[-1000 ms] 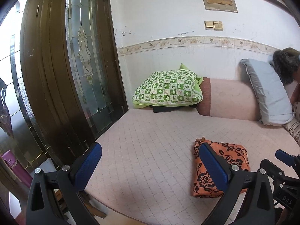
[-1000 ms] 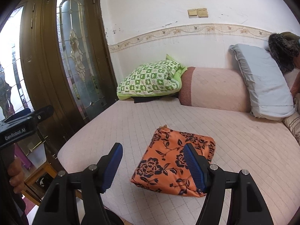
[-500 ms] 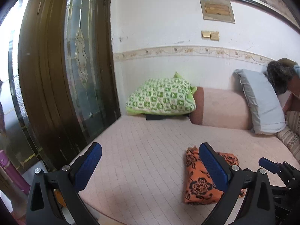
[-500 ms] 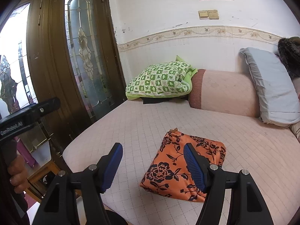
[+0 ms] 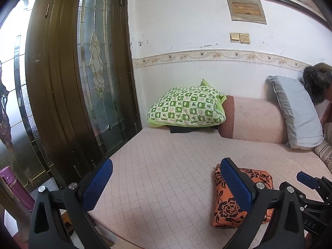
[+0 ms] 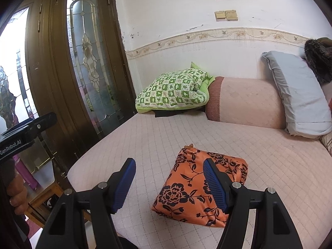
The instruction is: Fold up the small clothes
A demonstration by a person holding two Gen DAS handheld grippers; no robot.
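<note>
Folded orange black-flowered cloth [image 6: 202,188] lies flat on the pink quilted bed [image 6: 157,137]; left gripper [image 5: 166,183] and right gripper [image 6: 169,181] hover level, jaws spread, empty.

An orange cloth [image 6: 199,188] with a black flower print lies folded into a compact, puffy rectangle, flat on the pink quilted bed [image 6: 269,166] near its front edge, one corner pointing toward the pillows.

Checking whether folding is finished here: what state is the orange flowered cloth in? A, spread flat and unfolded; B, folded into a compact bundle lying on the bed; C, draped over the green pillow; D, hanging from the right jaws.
B: the orange flowered cloth lies as a compact folded bundle on the bed, with neither gripper holding it.
</note>
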